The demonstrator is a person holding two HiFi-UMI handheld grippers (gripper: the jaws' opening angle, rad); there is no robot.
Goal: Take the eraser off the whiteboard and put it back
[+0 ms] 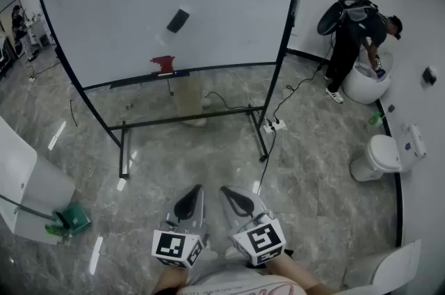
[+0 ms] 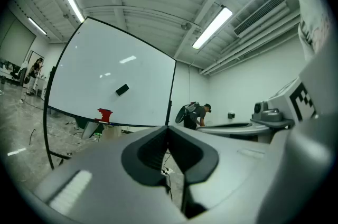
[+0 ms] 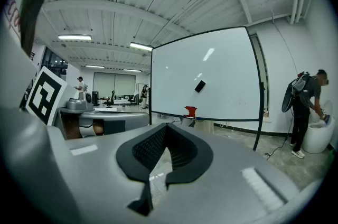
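Note:
The black eraser [image 1: 178,20] sticks tilted on the white whiteboard [image 1: 104,1], well ahead of me and out of reach. The left gripper view shows the eraser [image 2: 122,90] small in the distance, and so does the right gripper view, where the eraser [image 3: 200,86] sits mid-board. A red object [image 1: 164,64] rests on the board's tray. My left gripper [image 1: 190,202] and right gripper [image 1: 235,199] are held close together low in the head view, both shut and holding nothing. The left gripper [image 2: 168,133] and the right gripper [image 3: 166,130] each point toward the board.
The board stands on a black frame [image 1: 124,147] over a marble floor. A power strip [image 1: 273,125] and cables lie by its right leg. At the far right a person [image 1: 358,36] bends over a white bin [image 1: 365,85], with another bin [image 1: 379,156] closer. A green item [image 1: 71,220] lies at lower left.

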